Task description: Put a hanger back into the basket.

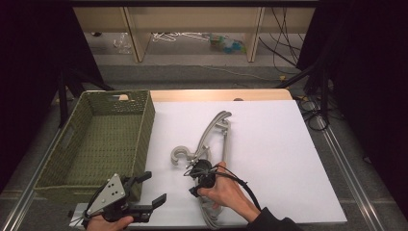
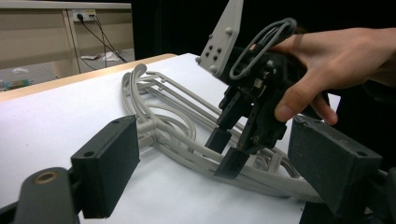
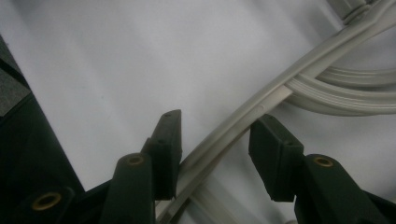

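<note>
The hangers [image 1: 211, 144], a grey bundle of at least two, lay on the white table [image 1: 288, 159] near its middle, hook [image 1: 179, 155] at about nine o'clock of the bundle, one arm running to twelve o'clock and the other toward six, under the right hand [image 1: 226, 192]. They were stacked and tangled, which probably explained the careful approach to a single arm.

The right gripper [image 1: 198, 174] stood over the bundle just beside the hook's neck, pointing down. In the right gripper view, one hanger arm [image 3: 243, 123] passed between the jaws, which were partly open. The left pad [image 3: 168, 140] sat against or very near the arm; the right pad [image 3: 275, 144] stood clear of it. No firm grip was evident, and the hangers rested on the table. The straddling position suggested a pinch being set up.

The left gripper [image 1: 151, 190] hung off the table's near-left corner, at about seven o'clock of the hangers and just beside the basket [image 1: 91, 139], jaws wide apart and holding nothing. In the left gripper view it faced the hangers and the other tool, seemingly kept ready to assist.

The green woven basket stood touching the table's left edge, a likely destination.
</note>
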Available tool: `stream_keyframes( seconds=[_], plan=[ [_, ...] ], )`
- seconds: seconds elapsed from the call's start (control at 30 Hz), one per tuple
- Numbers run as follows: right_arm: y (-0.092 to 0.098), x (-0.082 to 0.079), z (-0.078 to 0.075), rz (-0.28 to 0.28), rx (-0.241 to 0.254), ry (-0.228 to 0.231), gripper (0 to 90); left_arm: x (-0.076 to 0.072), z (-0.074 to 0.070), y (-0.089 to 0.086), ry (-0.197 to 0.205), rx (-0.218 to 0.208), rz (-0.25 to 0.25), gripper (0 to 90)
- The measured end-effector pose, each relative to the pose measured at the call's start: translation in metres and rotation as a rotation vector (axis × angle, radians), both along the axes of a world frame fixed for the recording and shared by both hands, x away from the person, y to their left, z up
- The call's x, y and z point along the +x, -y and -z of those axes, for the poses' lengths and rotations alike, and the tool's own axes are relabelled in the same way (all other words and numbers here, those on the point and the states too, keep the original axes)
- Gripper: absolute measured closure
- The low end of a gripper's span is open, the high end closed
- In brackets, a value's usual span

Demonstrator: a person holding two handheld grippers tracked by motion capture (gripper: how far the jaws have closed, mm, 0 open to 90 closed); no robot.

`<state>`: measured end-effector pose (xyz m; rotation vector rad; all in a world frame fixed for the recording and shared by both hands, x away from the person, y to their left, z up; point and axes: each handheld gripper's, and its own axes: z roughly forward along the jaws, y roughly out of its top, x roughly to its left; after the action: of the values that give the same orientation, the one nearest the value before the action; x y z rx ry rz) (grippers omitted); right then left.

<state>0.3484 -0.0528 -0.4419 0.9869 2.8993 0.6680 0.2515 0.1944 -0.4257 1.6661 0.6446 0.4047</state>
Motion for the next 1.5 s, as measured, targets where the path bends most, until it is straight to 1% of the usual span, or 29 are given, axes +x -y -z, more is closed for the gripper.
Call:
stream_keyframes(
  seconds=[0.07, 0.1, 0.13, 0.17, 0.2, 0.23, 0.27, 0.37, 0.43, 0.5, 0.7, 0.77, 0.8, 0.83, 0.87, 0.97, 1.07, 1.1, 1.13, 1.17, 1.2, 1.23, 1.27, 1.33, 1.37, 1.4, 1.43, 1.47, 1.5],
  plan=[
    [0.001, -0.003, -0.008, -0.015, -0.003, 0.008, 56.7, 0.000, 0.000, 0.000, 0.001, 0.001, 0.001, 16.3],
    [0.001, -0.003, -0.008, -0.015, -0.003, 0.008, 56.7, 0.000, 0.000, 0.000, 0.005, 0.004, 0.004, 16.3],
    [0.004, -0.004, -0.014, -0.019, 0.004, 0.006, 57.9, 0.001, 0.000, 0.000, 0.009, -0.011, 0.007, 16.3],
    [0.004, -0.004, -0.014, -0.019, 0.004, 0.006, 57.9, 0.001, 0.000, 0.000, 0.009, -0.011, 0.007, 16.3],
    [0.008, -0.005, -0.020, -0.025, 0.026, 0.007, 60.1, 0.000, -0.001, 0.000, 0.002, 0.001, -0.001, 16.3],
    [0.008, -0.005, -0.020, -0.025, 0.026, 0.007, 60.1, 0.001, 0.000, 0.000, 0.009, -0.012, 0.008, 16.3],
    [0.011, -0.006, -0.026, -0.029, 0.032, 0.009, 60.6, 0.000, 0.000, 0.000, 0.006, -0.006, 0.005, 16.3],
    [0.015, -0.006, -0.030, -0.030, 0.037, 0.007, 61.1, 0.000, -0.001, -0.001, 0.002, 0.002, 0.001, 16.3],
    [0.022, -0.007, -0.032, -0.023, 0.061, 0.001, 62.0, 0.000, -0.001, 0.000, 0.001, 0.003, 0.002, 16.3],
    [0.027, -0.009, -0.036, -0.024, 0.059, -0.004, 62.6, -0.001, -0.001, 0.000, 0.001, 0.002, 0.001, 16.3],
    [0.049, -0.017, -0.043, -0.025, 0.044, 0.025, 65.9, 0.000, -0.001, -0.001, 0.004, 0.006, 0.002, 16.3],
    [0.059, -0.021, -0.042, -0.028, 0.043, 0.040, 67.8, -0.001, -0.001, -0.001, 0.001, 0.006, 0.000, 16.3],
    [0.063, -0.023, -0.042, -0.020, 0.040, 0.034, 68.8, -0.001, -0.001, -0.001, 0.000, 0.005, 0.000, 16.3],
    [0.074, -0.028, -0.038, -0.022, 0.025, 0.037, 70.9, -0.001, -0.001, 0.000, 0.000, 0.003, -0.001, 16.3],
    [0.074, -0.028, -0.038, -0.022, 0.025, 0.037, 70.9, -0.001, -0.001, 0.000, 0.000, 0.003, -0.001, 16.3],
    [0.088, -0.032, -0.030, -0.025, -0.021, 0.049, 73.1, -0.001, -0.001, 0.000, 0.004, 0.008, 0.003, 16.3],
    [0.094, -0.032, -0.025, -0.038, -0.027, 0.056, 73.6, -0.001, -0.001, 0.000, 0.000, 0.004, -0.001, 16.3],
    [0.098, -0.033, -0.023, -0.048, -0.035, 0.058, 74.0, -0.001, 0.000, 0.001, -0.005, -0.010, 0.003, 16.3],
    [0.104, -0.034, -0.022, -0.063, -0.040, 0.051, 74.7, -0.001, 0.000, 0.000, -0.004, 0.007, -0.007, 16.4],
    [0.104, -0.034, -0.022, -0.063, -0.040, 0.051, 74.7, -0.001, 0.000, 0.000, -0.004, 0.007, -0.007, 16.5],
    [0.107, -0.034, -0.021, -0.073, -0.041, 0.056, 74.9, 0.000, 0.000, 0.000, 0.001, 0.021, -0.005, 16.5],
    [0.112, -0.034, -0.020, -0.075, -0.045, 0.059, 75.2, -0.001, 0.001, 0.001, -0.019, 0.016, -0.024, 17.0],
    [0.116, -0.033, -0.018, -0.080, -0.041, 0.065, 75.5, 0.001, 0.002, 0.000, -0.001, 0.041, -0.015, 17.2],
    [0.124, -0.032, -0.016, -0.084, -0.039, 0.069, 76.4, 0.001, 0.002, 0.000, 0.000, 0.042, -0.020, 17.3],
    [0.128, -0.031, -0.015, -0.087, -0.032, 0.074, 76.9, 0.001, 0.002, 0.002, 0.001, 0.030, -0.020, 17.5],
    [0.131, -0.030, -0.014, -0.088, -0.032, 0.080, 77.4, 0.001, 0.002, 0.002, 0.005, 0.034, -0.020, 17.8],
    [0.135, -0.030, -0.014, -0.091, -0.031, 0.085, 77.8, 0.001, 0.002, 0.002, 0.014, 0.062, -0.018, 18.1],
    [0.139, -0.030, -0.015, -0.079, -0.026, 0.094, 78.3, 0.000, 0.002, 0.004, 0.002, 0.061, -0.022, 18.2],
    [0.144, -0.030, -0.015, -0.077, -0.024, 0.110, 79.1, -0.001, 0.003, 0.005, 0.003, 0.061, -0.023, 18.3]
  ],
)
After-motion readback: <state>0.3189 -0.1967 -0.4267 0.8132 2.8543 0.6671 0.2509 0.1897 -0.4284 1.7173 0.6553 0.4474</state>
